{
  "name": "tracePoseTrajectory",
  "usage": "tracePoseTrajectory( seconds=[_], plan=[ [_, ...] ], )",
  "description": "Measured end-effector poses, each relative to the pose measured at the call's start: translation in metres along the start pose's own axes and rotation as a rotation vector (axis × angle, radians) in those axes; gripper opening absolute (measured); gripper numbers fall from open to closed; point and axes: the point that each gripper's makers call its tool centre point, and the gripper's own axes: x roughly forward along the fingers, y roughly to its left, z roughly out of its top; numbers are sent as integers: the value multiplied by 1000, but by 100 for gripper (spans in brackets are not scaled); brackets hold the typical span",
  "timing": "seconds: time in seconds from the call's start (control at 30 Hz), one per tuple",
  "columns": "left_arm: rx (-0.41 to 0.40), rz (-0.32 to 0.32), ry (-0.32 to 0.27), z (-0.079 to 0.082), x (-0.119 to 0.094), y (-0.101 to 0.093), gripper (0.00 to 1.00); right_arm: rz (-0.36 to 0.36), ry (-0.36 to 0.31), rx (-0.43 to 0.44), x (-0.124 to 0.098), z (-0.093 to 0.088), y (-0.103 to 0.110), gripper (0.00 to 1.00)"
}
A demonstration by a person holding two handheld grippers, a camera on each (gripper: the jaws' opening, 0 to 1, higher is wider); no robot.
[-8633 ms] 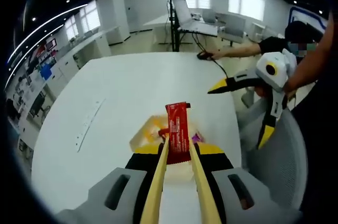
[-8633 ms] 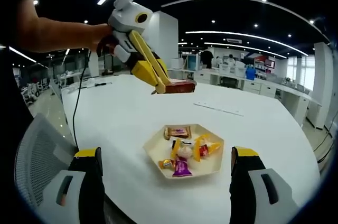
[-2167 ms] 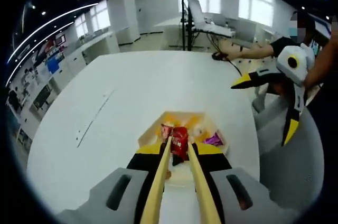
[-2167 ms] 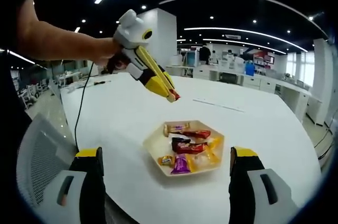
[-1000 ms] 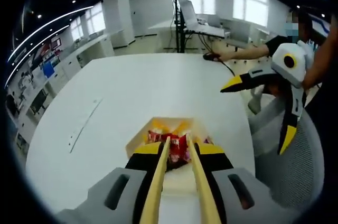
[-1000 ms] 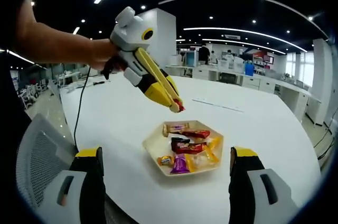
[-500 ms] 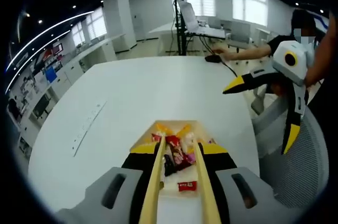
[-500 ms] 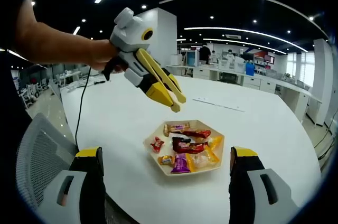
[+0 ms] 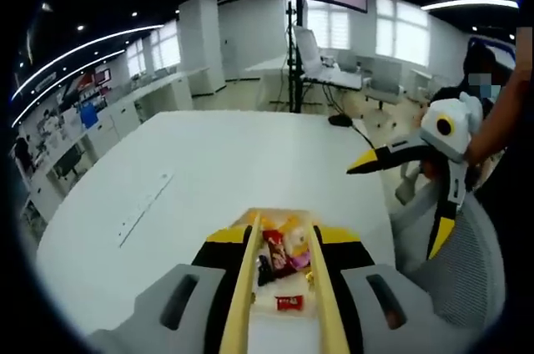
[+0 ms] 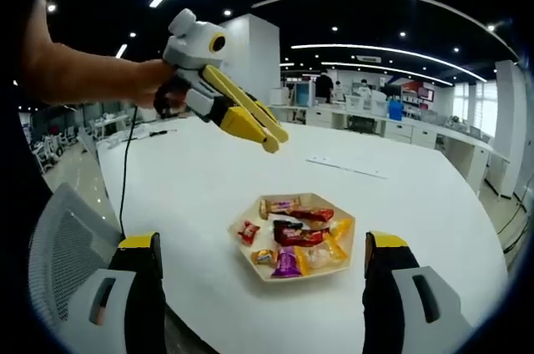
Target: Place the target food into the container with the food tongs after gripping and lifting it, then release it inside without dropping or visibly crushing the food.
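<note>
A cream hexagonal tray (image 10: 344, 264) sits on the white table (image 10: 192, 195) with several wrapped candies in it. A small red candy (image 10: 247, 231) lies at its left edge, and a long red bar (image 10: 310, 214) lies near the back. My left gripper (image 10: 275, 141), with yellow tongs, hangs open and holds nothing, up and to the left of the tray, in a person's hand. Looking down along those tongs (image 9: 282, 220), I see the tray (image 9: 279, 214) and the small red candy (image 9: 286, 301) below. My right gripper (image 10: 261, 240) stands wide open before the tray; the right gripper (image 9: 392, 210) is off the table's right edge.
A grey mesh chair (image 10: 58, 262) stands at the table's near side, beside the right gripper. A black cable (image 10: 125, 179) runs along the table edge to a mouse (image 9: 340, 120). A long flat strip (image 10: 346, 172) lies on the table behind the tray.
The left gripper opened over the tray and the small red candy dropped into it. The gripper then rose up and back, away from the tray. The right gripper stayed put.
</note>
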Motion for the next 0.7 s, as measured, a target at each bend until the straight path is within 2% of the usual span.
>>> tracePoseTrajectory(
  seconds=[0.07,0.1,0.2,0.23,0.27,0.3,0.37,0.4,0.47,0.53,0.6,0.7],
  plan=[
    [-6,-7,-18,5,-8,-2,26,13,-26,-1,-2,13,1,99],
    [18,-20,-49,13,-14,-5,25,26,-38,-8,-2,23,2,99],
    [24,-38,-107,28,-33,-11,25,71,-113,-31,-3,60,4,99],
    [26,-42,-122,33,-42,-14,25,111,-138,-28,-3,77,6,99],
    [29,-45,-132,36,-47,-16,25,143,-147,-12,-3,87,9,99],
    [31,-50,-153,42,-56,-19,25,159,-172,-33,-3,106,8,99],
    [39,-48,-177,49,-67,-22,25,200,-203,-49,-4,129,11,99],
    [44,-49,-191,53,-75,-25,25,243,-224,-34,-5,147,14,98],
    [47,-44,-209,58,-86,-27,25,341,-231,-7,-8,169,24,95],
    [34,-53,-242,65,-95,-30,25,372,-249,-55,-9,189,26,94],
    [25,-49,-269,72,-103,-30,24,439,-223,-77,-11,199,35,92],
    [32,-51,-297,80,-112,-35,24,507,-231,-110,-16,215,45,89]
  ],
)
